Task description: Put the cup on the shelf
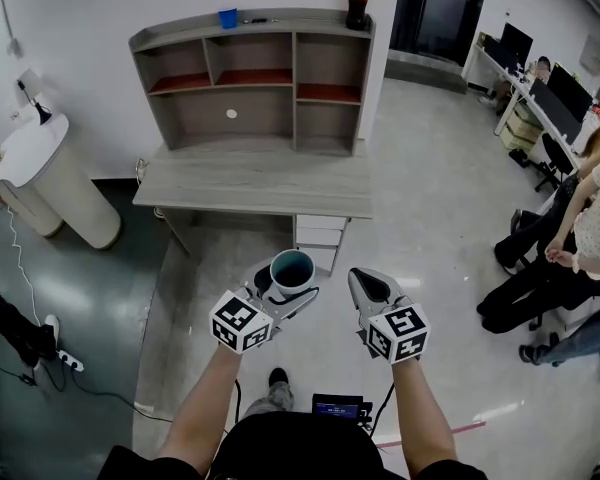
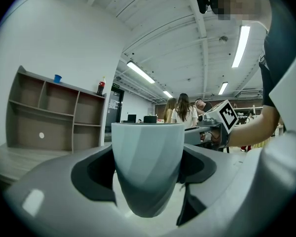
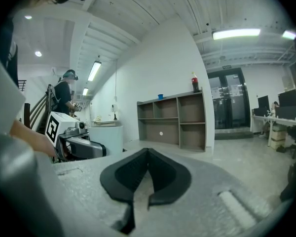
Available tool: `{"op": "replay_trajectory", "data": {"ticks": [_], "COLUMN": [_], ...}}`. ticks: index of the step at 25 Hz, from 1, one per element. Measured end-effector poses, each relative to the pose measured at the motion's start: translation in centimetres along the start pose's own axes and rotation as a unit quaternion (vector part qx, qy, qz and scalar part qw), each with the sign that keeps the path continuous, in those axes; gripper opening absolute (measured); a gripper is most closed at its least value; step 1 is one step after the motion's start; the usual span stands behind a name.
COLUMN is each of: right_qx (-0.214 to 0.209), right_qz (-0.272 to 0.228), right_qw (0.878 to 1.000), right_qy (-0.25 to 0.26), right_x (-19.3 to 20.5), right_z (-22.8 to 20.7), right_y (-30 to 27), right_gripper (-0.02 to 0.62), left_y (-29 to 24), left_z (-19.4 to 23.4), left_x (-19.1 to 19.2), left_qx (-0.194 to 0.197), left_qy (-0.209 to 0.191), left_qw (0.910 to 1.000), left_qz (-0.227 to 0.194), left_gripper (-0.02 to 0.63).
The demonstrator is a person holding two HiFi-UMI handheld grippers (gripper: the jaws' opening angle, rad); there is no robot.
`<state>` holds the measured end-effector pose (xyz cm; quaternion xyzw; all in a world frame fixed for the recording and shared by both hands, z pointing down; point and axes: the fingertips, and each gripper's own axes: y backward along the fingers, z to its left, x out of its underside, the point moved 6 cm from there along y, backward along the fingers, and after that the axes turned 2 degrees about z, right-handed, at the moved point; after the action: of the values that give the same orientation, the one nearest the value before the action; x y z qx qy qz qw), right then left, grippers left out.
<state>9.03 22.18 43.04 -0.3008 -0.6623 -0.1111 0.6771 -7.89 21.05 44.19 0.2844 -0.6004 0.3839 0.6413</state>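
Right now my left gripper [image 1: 285, 293] clamps the upright cup [image 1: 292, 265]; right gripper [image 1: 365, 283] closed on nothing; shelf [image 1: 255, 78] far ahead on the desk [image 1: 255, 183].

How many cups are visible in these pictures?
2. One pale grey-blue cup is held between the jaws of the left gripper; one small blue cup stands on top of the grey wooden shelf unit. Others may be hidden.

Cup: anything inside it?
Head view shows the cup holding nothing visible; its deep bottom is in shadow. The left gripper view shows only its outer wall.
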Motion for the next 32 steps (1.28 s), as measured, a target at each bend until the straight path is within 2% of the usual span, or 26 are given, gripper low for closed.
{"op": "replay_trajectory", "data": {"ticks": [6,14,22,32], "right_qx": [0.015,0.057,0.064,0.059], "right_qz": [0.009,0.001,0.008,0.01], "right_qw": [1.0,0.998,0.998,0.998], "right_qy": [0.004,0.02,0.01,-0.022], "right_x": [-1.1,-3.6,-3.6,-2.3], "right_z": [-1.0,-1.9,-2.1,-5.3], "right_y": [-5.0,-9.7,-11.3,-13.8], "right_gripper": [0.003,0.003,0.003,0.003], "left_y": [-0.8,-1.4,-2.2,-5.5], "left_z": [5.5,10.8,13.1,14.8], "left_x": [-0.4,-1.0,-1.7,-0.6], "left_qx": [0.006,0.011,0.019,0.026], "left_qy": [0.0,-0.005,0.002,0.026], "left_qw": [1.0,0.9999,0.9998,0.9993], "left_qz": [0.003,0.005,-0.003,0.005], "left_gripper": [0.382,0.383,0.383,0.382]}}
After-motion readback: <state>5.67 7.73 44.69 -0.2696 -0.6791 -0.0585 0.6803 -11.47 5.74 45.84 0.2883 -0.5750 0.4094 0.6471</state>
